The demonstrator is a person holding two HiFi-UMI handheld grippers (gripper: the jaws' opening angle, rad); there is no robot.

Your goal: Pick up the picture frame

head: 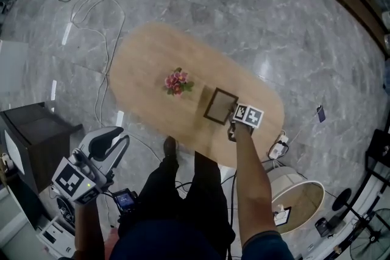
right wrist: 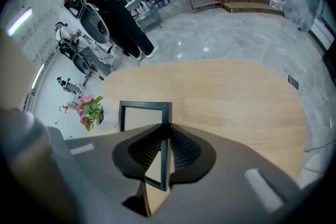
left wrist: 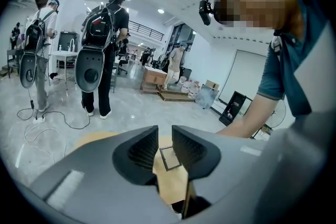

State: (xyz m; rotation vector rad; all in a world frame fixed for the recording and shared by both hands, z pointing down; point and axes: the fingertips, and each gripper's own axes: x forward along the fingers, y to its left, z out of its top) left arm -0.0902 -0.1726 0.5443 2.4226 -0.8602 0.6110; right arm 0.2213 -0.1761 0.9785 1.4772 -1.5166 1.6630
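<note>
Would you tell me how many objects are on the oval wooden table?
2: pink flowers near the middle of the table, and the picture frame beside them, its edge clamped in the right gripper. Nothing else shows there.

Head view overhead; gripper views low; table probably shared.

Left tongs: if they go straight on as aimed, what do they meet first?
Likely the picture frame, which shows in the gap between the open jaws of the left tongs and is clamped by the right tongs. Nothing nearer shows. Depth is unclear, so it could be the wooden table instead.
</note>
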